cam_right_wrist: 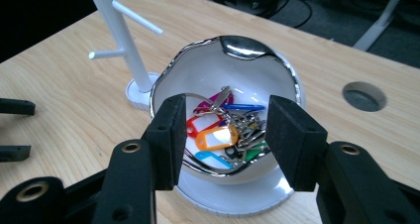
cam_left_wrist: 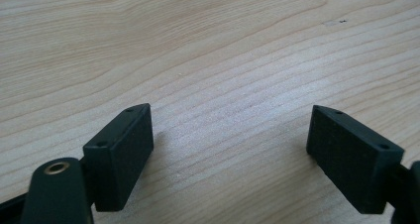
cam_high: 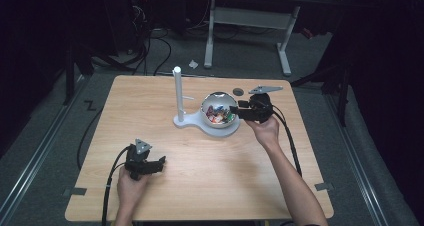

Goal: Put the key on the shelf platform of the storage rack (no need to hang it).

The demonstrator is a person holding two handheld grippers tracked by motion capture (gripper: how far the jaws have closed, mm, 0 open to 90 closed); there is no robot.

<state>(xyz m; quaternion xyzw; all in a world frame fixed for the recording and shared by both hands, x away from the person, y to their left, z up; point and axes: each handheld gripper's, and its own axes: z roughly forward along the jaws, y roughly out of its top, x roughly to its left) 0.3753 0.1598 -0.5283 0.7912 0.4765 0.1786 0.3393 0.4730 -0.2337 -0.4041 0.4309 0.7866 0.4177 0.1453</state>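
Hovering just above the near rim of the shiny bowl (cam_right_wrist: 225,70), our right hand-held gripper (cam_right_wrist: 223,135) has its jaws apart with nothing between the pads. We see the bunch of keys with coloured tags (cam_right_wrist: 223,130) lying in the bowl's bottom, below and just beyond the fingertips, untouched. Bowl sits on a white base beside the white peg stand (cam_right_wrist: 116,40). Left hand-held gripper (cam_left_wrist: 230,149) rests low over bare tabletop (cam_left_wrist: 198,45), jaws wide apart, well away from the bowl.
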